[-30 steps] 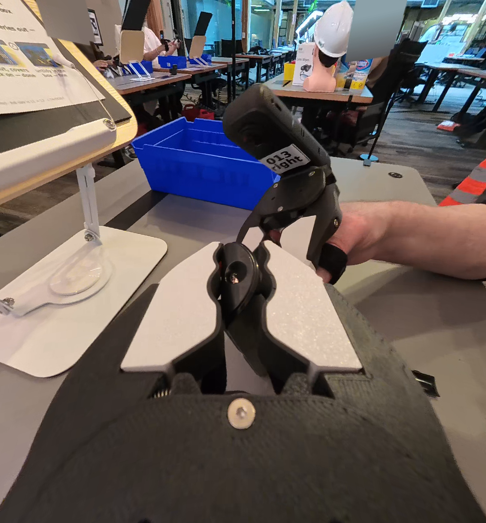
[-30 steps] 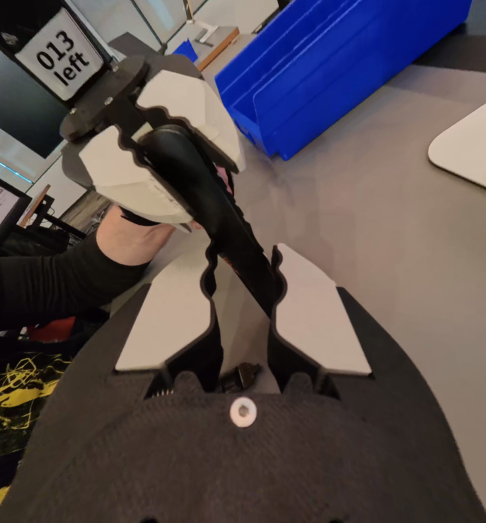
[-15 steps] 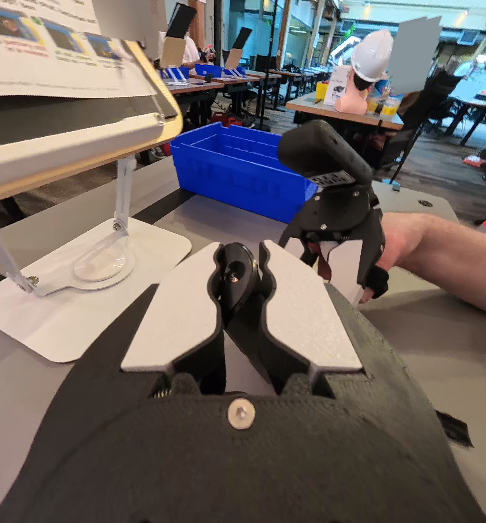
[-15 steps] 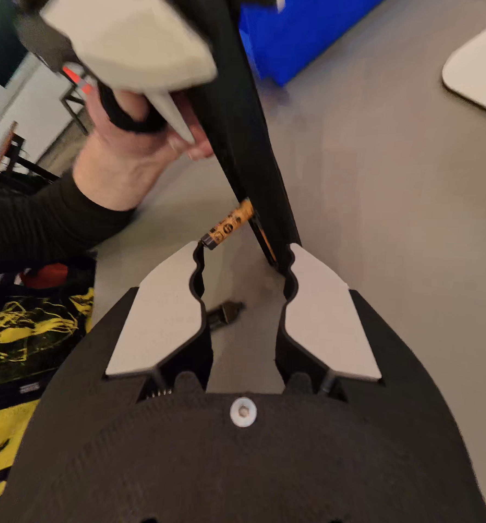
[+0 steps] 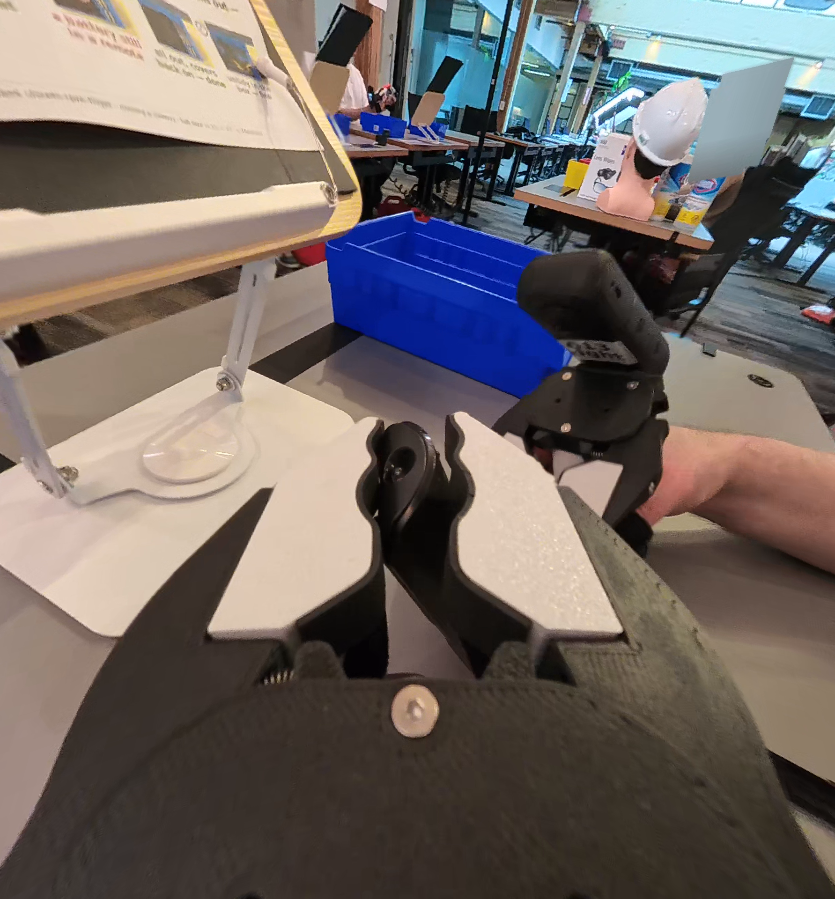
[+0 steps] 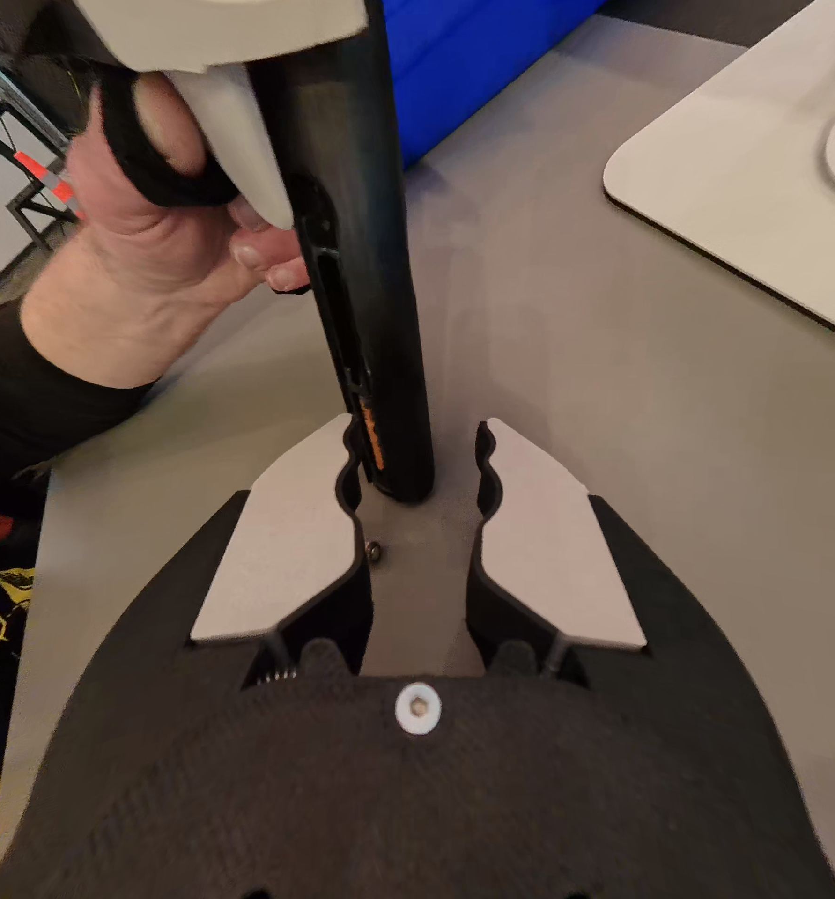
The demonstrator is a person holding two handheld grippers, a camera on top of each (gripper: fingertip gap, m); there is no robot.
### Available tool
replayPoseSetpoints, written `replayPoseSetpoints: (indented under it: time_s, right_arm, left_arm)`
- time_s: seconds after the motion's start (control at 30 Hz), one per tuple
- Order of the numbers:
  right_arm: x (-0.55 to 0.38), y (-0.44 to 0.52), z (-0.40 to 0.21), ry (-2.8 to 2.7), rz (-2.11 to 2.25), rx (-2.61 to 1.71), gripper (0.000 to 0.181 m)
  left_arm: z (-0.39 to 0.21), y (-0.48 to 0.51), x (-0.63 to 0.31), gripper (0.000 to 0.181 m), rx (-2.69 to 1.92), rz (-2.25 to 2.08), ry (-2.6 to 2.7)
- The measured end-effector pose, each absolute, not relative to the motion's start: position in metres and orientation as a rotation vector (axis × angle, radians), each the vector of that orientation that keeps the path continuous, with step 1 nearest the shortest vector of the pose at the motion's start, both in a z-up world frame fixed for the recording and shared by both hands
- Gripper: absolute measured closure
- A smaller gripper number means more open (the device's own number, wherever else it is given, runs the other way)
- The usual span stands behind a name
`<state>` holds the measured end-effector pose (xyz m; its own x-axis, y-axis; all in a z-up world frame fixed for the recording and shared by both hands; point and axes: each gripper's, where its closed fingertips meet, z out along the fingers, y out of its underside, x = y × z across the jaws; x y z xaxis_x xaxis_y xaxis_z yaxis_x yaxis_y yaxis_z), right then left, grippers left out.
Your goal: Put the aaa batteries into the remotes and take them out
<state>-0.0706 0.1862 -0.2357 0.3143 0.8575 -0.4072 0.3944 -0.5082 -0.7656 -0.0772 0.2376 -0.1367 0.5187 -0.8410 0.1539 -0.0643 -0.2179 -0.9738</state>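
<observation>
My left gripper (image 5: 413,428) is shut on a black remote (image 5: 405,467), whose rounded end sticks out between the pads. In the right wrist view the left gripper (image 6: 298,112) holds the remote (image 6: 386,292) nearly upright, lower end on the grey table (image 6: 600,389). Its battery compartment is open, with an orange battery (image 6: 371,438) inside. My right gripper (image 6: 417,433) is open, its fingertips either side of the remote's lower end without gripping it. It also shows in the left wrist view (image 5: 583,479). A small metal-tipped object (image 6: 372,549), perhaps a battery, lies mostly hidden under one finger.
A blue bin (image 5: 435,292) stands behind the grippers. A white stand base (image 5: 128,511) with an instruction sheet (image 5: 113,73) above it is to the left, and shows at the right in the right wrist view (image 6: 746,194). A small black piece (image 5: 819,798) lies on the table. My right fingertips sit around 11 centimeters from my left ones. To reach the small black piece (image 5: 819,798) in a straight line is about 20 centimeters for my right fingers, about 25 centimeters for my left.
My right gripper let go of the remote, opened and drew back. The left gripper swung the remote upright. A battery that stuck out of the compartment half a second ago is gone from it.
</observation>
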Motion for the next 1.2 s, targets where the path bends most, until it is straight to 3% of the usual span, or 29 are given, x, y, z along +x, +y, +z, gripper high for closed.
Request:
replayPoseSetpoints:
  time_s: [0.17,0.23,1.2]
  right_arm:
    - [-0.076,0.181,-0.249,-1.296,0.955,-2.048,0.143]
    - [-0.079,0.177,-0.25,-1.338,0.936,-2.037,0.154]
    - [-0.082,0.176,-0.27,-1.562,0.557,-2.183,0.157]
  left_arm:
    - [-0.133,0.235,-0.075,0.157,-1.611,-0.843,0.81]
    - [-0.134,0.237,-0.076,0.157,-1.621,-0.851,0.798]
    - [-0.132,0.245,-0.091,0.157,-1.579,-0.864,0.661]
